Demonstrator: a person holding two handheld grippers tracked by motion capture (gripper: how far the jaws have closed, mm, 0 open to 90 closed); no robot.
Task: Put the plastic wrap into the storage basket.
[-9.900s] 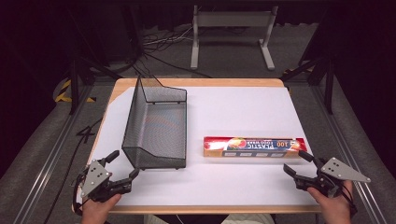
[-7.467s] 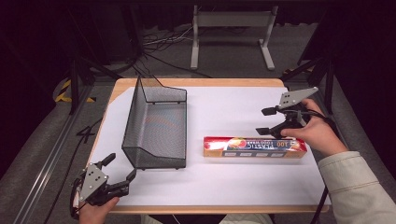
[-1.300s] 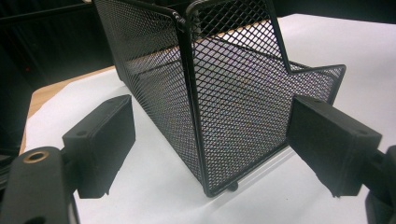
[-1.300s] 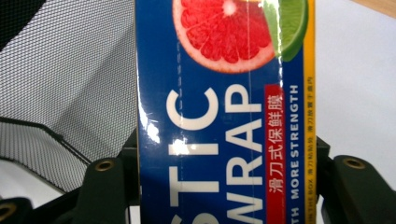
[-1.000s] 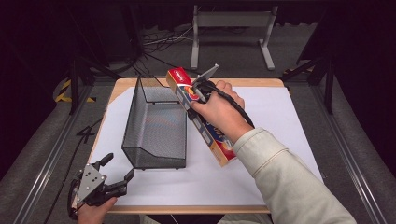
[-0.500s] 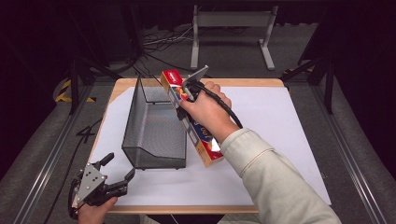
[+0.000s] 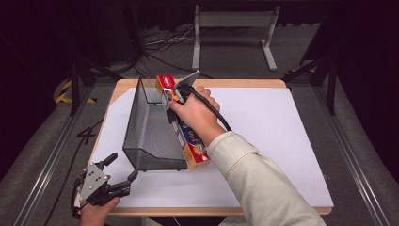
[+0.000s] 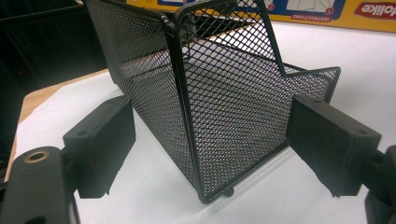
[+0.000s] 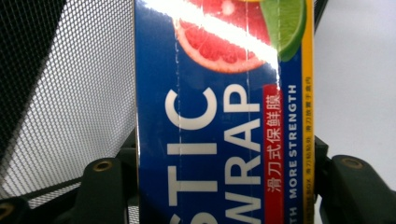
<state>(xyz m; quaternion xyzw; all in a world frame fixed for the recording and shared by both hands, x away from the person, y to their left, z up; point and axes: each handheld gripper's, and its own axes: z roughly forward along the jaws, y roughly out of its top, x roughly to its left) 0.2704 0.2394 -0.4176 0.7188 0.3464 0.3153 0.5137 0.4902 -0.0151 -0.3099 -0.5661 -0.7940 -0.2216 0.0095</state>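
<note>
A long plastic-wrap box (image 7: 188, 136), blue and yellow with a fruit picture (image 9: 219, 116), runs slantwise along the right wall of a black wire-mesh basket (image 7: 150, 127). Its far end is raised above the basket's rear right corner. My right gripper (image 7: 176, 96) is shut across the box near that far end, and its jaws press both long sides (image 9: 224, 177). At the table's front left corner my left gripper (image 7: 120, 181) stands open, pointing at the basket's near corner (image 8: 201, 116). Nothing is between its pads (image 8: 100, 144).
The basket sits on the left half of a white mat (image 7: 282, 136) covering a wooden table (image 7: 235, 83). To the right of the arm the mat is bare. A metal stand (image 7: 233, 28) and cables lie on the floor beyond the table.
My right hand has carried the box leftward and a little down, from over the mat's middle to the basket's right wall. The left gripper has stayed put.
</note>
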